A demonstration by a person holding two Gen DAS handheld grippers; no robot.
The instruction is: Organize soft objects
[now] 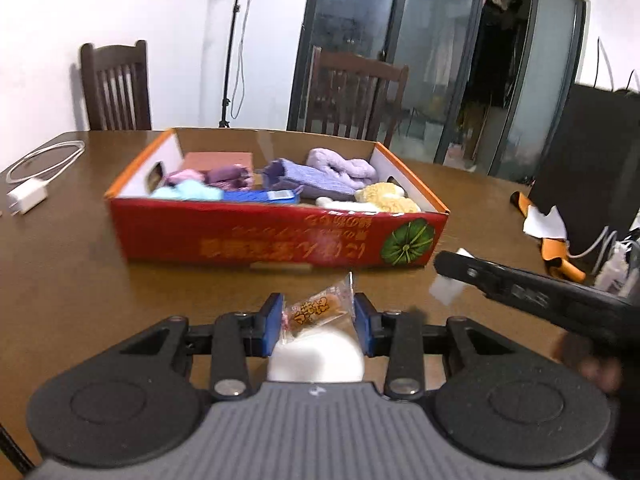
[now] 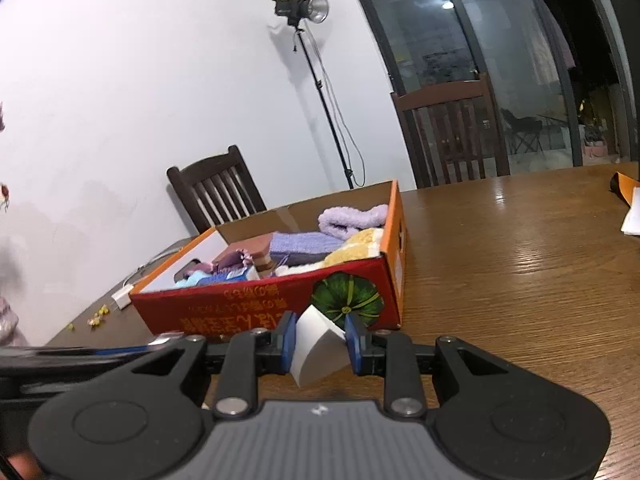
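Left wrist view first: we are gripping a clear-wrapped snack packet with our left gripper, its blue pads pressing in on the wrapper from both sides. A white rounded lump is sitting just behind the packet, between the fingers; we cannot tell what it is. Ahead of us, a red cardboard box with a green pumpkin print is resting on the brown wooden table. Soft things are lying inside it: a lilac towel, a purple knitted cloth, a yellow fluffy cloth, a light blue bundle and a pinkish-purple piece. A white charger with its cable is lying near the table's left edge. Our right gripper is reaching in from the right, near the box's front corner, carrying a white paper.

Right wrist view: we are clamping that folded white paper in the right gripper, jaws closed on it, just in front of the box and above the table. Two dark wooden chairs are standing behind the table, and a light on a stand is rising against the white wall.
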